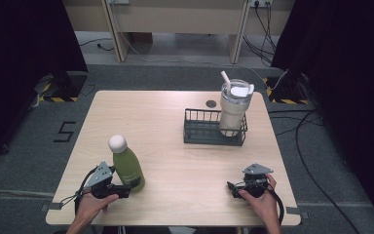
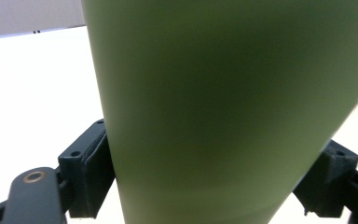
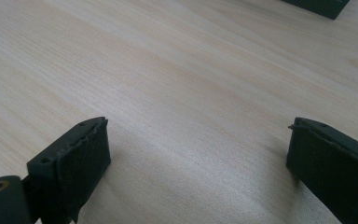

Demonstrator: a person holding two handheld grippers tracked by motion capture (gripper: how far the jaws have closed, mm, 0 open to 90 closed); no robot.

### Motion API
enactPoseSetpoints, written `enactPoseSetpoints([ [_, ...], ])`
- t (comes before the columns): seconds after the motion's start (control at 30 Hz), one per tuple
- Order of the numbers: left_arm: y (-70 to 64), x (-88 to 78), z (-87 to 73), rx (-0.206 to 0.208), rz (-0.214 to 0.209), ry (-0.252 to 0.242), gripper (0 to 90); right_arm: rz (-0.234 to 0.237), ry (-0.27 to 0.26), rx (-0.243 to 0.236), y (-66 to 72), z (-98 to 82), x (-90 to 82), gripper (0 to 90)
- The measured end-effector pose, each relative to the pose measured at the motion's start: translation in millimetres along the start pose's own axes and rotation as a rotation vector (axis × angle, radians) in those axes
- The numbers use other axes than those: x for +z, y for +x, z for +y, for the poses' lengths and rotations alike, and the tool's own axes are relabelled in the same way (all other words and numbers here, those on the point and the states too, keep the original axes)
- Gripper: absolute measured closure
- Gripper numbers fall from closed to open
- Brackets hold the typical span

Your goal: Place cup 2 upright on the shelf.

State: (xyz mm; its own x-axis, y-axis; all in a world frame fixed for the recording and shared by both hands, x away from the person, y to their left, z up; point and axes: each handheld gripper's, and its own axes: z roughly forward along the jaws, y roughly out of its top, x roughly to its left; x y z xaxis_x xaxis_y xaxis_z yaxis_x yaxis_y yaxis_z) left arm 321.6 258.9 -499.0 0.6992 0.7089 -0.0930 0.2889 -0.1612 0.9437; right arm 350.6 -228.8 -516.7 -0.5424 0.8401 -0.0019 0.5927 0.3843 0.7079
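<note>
In the left gripper view the green bottle (image 2: 223, 107) is so close that it looks fuzzy, and its top and bottom are cut off by the picture's edges. From the high view, the bottom of the white cup (image 1: 233, 108) hides behind the wall of the black wire basket (image 1: 202, 132). In the right gripper view, just a dark corner of something (image 3: 319, 5) peeks in at the top edge.

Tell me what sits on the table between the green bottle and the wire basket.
Nothing: in the high view, bare table runs from the green bottle, gripped by the left gripper, to the wire basket holding the tumbler.
</note>
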Motion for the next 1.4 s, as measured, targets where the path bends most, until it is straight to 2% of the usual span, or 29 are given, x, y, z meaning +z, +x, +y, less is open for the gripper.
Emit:
enactPoseSetpoints([
  [0.17,-2.8,-0.5,0.8,0.037,0.023,-0.006,20.2,0.001,0.001,-0.001,0.0,0.0,0.0,6.3],
  [0.27,-1.5,-0.7,1.9,0.011,0.017,-0.009,20.5,0.002,0.001,-0.001,0.1,0.1,0.2,6.1],
  [0.33,1.0,-0.8,3.2,-0.036,0.000,-0.020,20.6,0.002,0.001,-0.002,0.0,0.1,0.2,6.1],
  [0.47,0.4,-1.9,7.2,-0.010,0.011,-0.019,20.7,0.003,0.000,-0.002,0.0,0.2,0.2,6.1],
  [0.67,-2.7,-1.2,19.5,0.010,0.020,-0.001,20.7,0.003,0.001,-0.003,0.0,0.2,0.2,6.1],
  [0.8,-2.9,2.0,27.8,0.006,0.020,0.009,20.7,0.003,0.000,-0.003,0.0,0.1,0.2,6.1],
  [0.87,-2.9,3.5,32.5,0.021,0.025,0.012,20.7,0.003,0.000,-0.003,0.0,0.1,0.2,6.1],
  [1.03,-3.0,8.9,47.2,0.022,0.016,0.007,20.7,0.003,0.000,-0.003,0.0,0.1,0.3,6.1],
  [1.1,-3.4,13.5,56.5,0.039,0.022,0.006,20.7,0.003,0.000,-0.003,0.0,0.2,0.3,6.1],
  [1.4,-0.6,28.9,78.8,0.049,0.018,-0.005,20.7,0.006,0.000,-0.004,0.1,0.2,0.5,5.8],
])
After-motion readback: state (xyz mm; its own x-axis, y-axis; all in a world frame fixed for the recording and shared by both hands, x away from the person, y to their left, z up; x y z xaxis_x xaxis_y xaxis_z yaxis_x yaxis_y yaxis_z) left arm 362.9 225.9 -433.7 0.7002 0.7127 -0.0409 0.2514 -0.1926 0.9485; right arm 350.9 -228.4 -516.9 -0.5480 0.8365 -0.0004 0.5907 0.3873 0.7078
